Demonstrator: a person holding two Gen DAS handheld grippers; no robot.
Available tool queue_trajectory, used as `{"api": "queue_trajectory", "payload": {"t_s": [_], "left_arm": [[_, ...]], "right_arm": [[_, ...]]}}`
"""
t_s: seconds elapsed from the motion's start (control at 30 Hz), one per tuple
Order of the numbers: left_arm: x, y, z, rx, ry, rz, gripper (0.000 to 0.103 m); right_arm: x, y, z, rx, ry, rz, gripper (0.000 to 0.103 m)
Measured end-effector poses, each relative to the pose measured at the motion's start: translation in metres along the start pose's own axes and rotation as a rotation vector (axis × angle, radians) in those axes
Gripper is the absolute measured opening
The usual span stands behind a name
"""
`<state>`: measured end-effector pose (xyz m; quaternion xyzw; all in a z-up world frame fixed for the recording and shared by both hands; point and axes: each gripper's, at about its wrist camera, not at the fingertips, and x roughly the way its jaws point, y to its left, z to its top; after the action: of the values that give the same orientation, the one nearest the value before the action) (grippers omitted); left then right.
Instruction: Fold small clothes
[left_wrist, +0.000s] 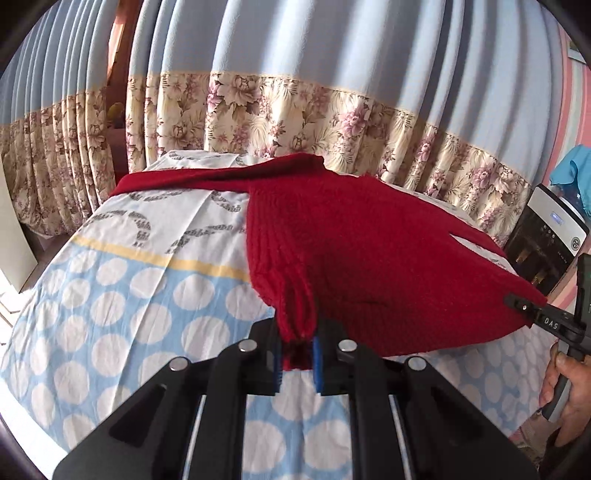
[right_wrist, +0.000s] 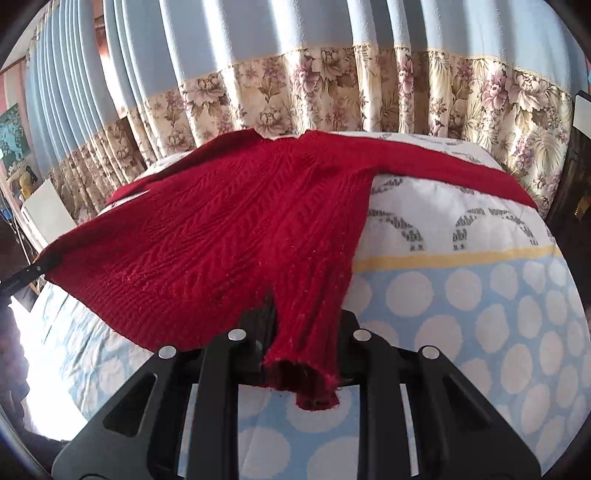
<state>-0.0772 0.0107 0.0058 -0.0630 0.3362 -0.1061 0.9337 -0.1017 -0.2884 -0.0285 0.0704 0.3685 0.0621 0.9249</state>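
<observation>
My left gripper (left_wrist: 297, 354) and right gripper (right_wrist: 301, 369) each clamp a hem corner of the red sweater (right_wrist: 236, 236), lifting its lower edge off the bedsheet (right_wrist: 480, 295). Sleeves lie spread; I judge no fold is made yet.

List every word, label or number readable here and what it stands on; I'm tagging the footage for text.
"DAS": white letters on the right claw finger.
Appliance: lit display and round logo, too small to read.
Bedsheet: grey arc print resembling lettering, illegible.
Nothing else readable.
</observation>
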Motion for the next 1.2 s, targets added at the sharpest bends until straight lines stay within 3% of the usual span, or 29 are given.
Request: {"api": "queue_trajectory", "payload": {"t_s": [0.03,0.1,0.2,0.23,0.27,0.4,0.57,0.6,0.7,0.9,0.93,1.2], "left_arm": [[0.003,-0.001,-0.003,0.012,0.023,0.006,0.013],[0.009,0.005,-0.010,-0.003,0.057,0.056,0.019],[0.009,0.016,-0.012,-0.022,0.060,0.117,0.049],[0.006,0.019,-0.010,-0.024,0.044,0.134,0.072],[0.004,0.021,-0.006,-0.017,0.022,0.149,0.076],[0.013,0.028,0.017,-0.023,-0.013,0.147,0.076],[0.043,0.030,0.061,0.000,-0.054,0.147,0.078],[0.049,0.030,0.069,0.005,-0.061,0.150,0.079],[0.071,0.030,0.097,0.002,-0.082,0.141,0.083],[0.123,0.038,0.137,-0.049,-0.048,0.124,0.084],[0.130,0.038,0.142,-0.051,-0.049,0.140,0.084],[0.158,0.024,0.163,-0.018,-0.063,0.137,0.084]], "right_arm": [[0.002,-0.001,-0.003,-0.001,0.009,-0.013,0.046],[0.000,-0.009,-0.006,0.021,0.002,-0.022,0.063],[-0.006,-0.029,-0.005,0.070,-0.019,-0.048,0.066],[-0.007,-0.035,-0.002,0.084,-0.027,-0.064,0.066],[-0.007,-0.041,0.000,0.093,-0.032,-0.076,0.066],[-0.005,-0.078,0.017,0.157,-0.077,-0.133,0.070],[0.016,-0.145,0.048,0.204,-0.120,-0.287,0.074],[0.027,-0.161,0.057,0.181,-0.110,-0.355,0.074],[0.050,-0.199,0.071,0.152,-0.078,-0.445,0.073],[0.090,-0.280,0.085,0.271,0.014,-0.536,0.071],[0.096,-0.292,0.087,0.278,0.031,-0.585,0.071],[0.125,-0.317,0.103,0.254,0.095,-0.664,0.072]]}}
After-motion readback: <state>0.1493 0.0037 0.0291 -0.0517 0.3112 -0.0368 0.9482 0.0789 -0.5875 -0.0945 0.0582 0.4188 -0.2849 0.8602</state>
